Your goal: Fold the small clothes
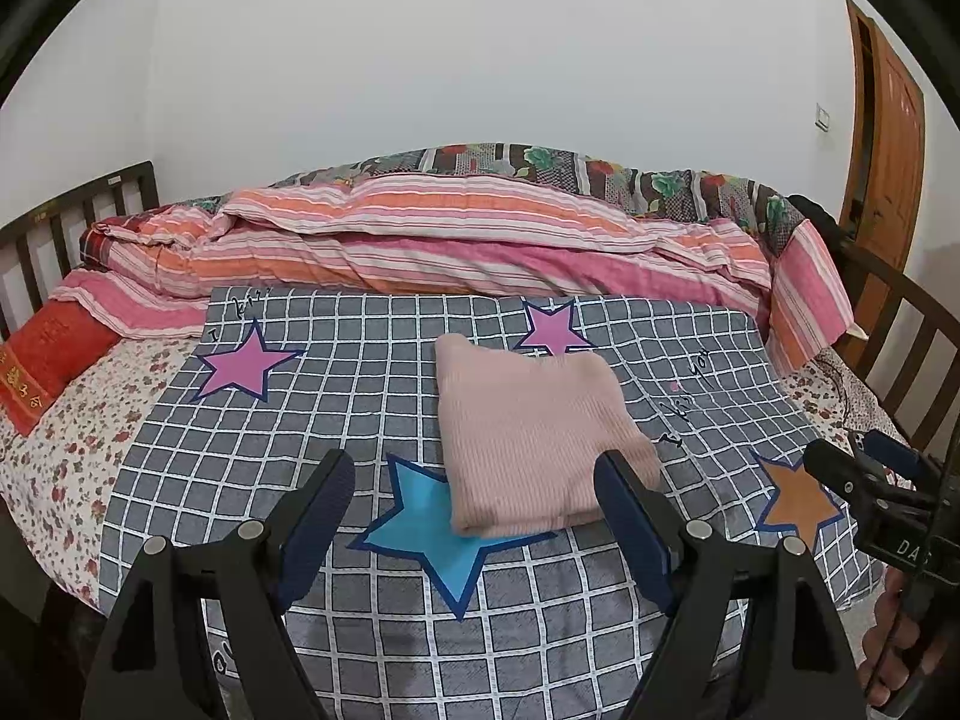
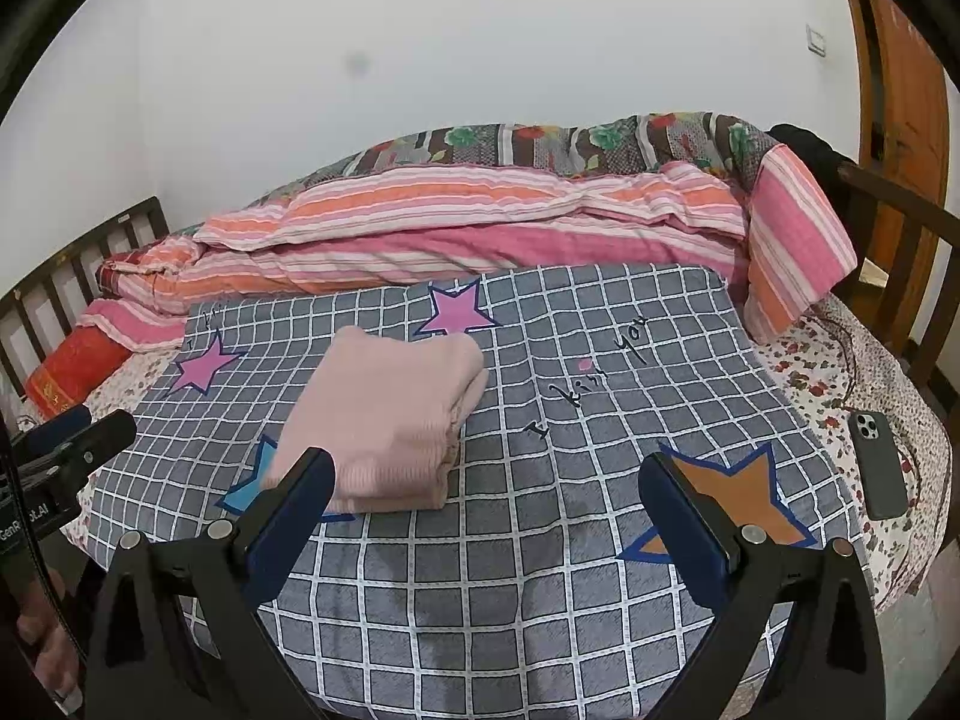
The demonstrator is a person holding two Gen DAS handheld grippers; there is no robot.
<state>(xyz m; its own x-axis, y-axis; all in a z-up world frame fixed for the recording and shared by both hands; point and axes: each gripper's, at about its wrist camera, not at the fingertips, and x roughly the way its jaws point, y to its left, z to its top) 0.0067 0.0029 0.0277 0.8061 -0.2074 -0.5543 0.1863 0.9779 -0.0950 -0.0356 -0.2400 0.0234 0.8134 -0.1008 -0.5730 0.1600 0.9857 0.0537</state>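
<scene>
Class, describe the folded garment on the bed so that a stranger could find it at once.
Start at the grey checked sheet spread over the bed, printed with coloured stars. Near its middle lies the pink ribbed garment, folded into a thick rectangle covering part of a blue star. It is the only plain, unpatterned cloth there.

My bed (image 2: 804, 378) has a floral sheet with a grey checked cloth (image 2: 540, 540) spread over it — stars printed on it. A folded pink top (image 2: 384, 414) sits on the cloth, striped quilts (image 2: 480, 228) are bunched along the back, and a phone (image 2: 879, 465) lies at the right edge.
</scene>
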